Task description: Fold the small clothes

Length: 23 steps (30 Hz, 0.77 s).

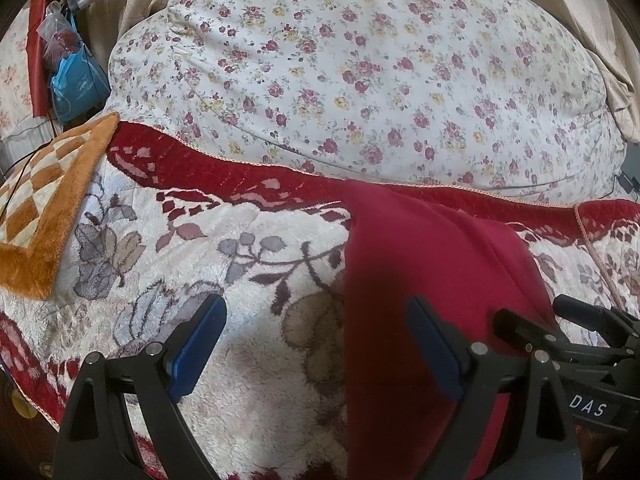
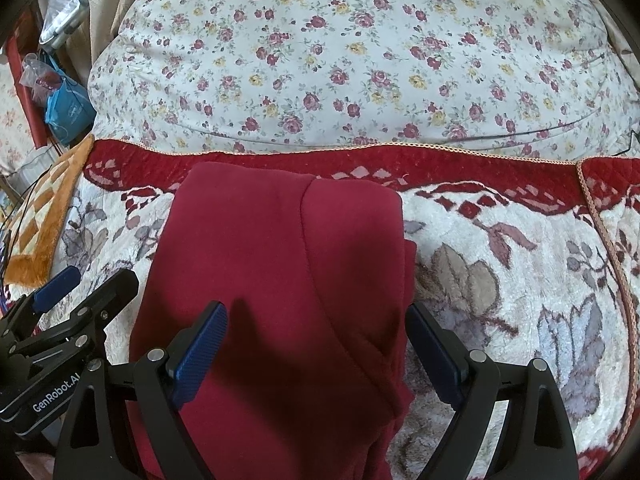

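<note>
I have both claws hanging over a dark red fleece garment (image 2: 276, 280) that lies folded on a plush cream blanket with a grey-and-brown leaf pattern and a deep red border (image 1: 248, 240). The garment sits with its far edge close to that red border, a seam running down its length, and its near end falls out of my view below the cameras.

My right claw (image 2: 316, 350) is released: its two blue pads stand wide apart, the left pad (image 2: 200, 352) above the cloth and the right pad (image 2: 436, 356) at the garment's right edge, over the blanket. I cannot tell whether either pad touches the fabric; nothing is pinched between them.

My left claw (image 1: 316, 346) is released as well, jaws spread wide. Its left pad (image 1: 196, 352) hangs over bare blanket and its right pad (image 1: 436, 356) over the garment's left part, so the cloth's left edge runs between the two. Nothing is gripped there either.

The two claws sit close side by side; in each wrist view I see the other's black frame at the edge.

Beyond the blanket's red border rises a big white quilt printed with small red and yellow roses (image 2: 360, 60). At the left lies an orange-and-cream checked fluffy mat (image 1: 40, 220), and past it a blue plastic bag (image 1: 76, 84) among other clutter.
</note>
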Tool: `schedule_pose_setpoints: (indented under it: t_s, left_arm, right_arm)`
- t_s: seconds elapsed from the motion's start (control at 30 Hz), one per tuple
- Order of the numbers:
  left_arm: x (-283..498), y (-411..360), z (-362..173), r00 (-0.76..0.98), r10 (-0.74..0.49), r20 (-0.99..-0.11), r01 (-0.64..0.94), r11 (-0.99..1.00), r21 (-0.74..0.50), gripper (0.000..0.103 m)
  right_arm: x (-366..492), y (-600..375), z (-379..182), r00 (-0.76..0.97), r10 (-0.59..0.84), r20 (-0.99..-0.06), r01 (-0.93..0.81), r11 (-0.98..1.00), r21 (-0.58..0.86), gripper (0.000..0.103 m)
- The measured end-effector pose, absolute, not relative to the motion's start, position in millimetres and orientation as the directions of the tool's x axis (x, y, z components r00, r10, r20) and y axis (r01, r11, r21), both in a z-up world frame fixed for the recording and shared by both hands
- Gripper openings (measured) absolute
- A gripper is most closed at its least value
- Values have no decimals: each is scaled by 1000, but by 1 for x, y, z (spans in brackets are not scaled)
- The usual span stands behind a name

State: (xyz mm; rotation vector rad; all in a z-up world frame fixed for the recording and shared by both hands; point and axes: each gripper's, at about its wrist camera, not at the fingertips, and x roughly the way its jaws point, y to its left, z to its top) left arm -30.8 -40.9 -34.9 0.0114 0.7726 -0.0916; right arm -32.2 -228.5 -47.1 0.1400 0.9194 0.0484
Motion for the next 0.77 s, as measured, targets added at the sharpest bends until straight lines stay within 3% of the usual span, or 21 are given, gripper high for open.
schedule_pose_setpoints:
  t_s: [0.77]
  left_arm:
    - [-32,-42,-34,719,-76,-691,87,996,-19,91]
  right_arm:
    - [-34,-230,-46,607,100,-788,29,988,149,93]
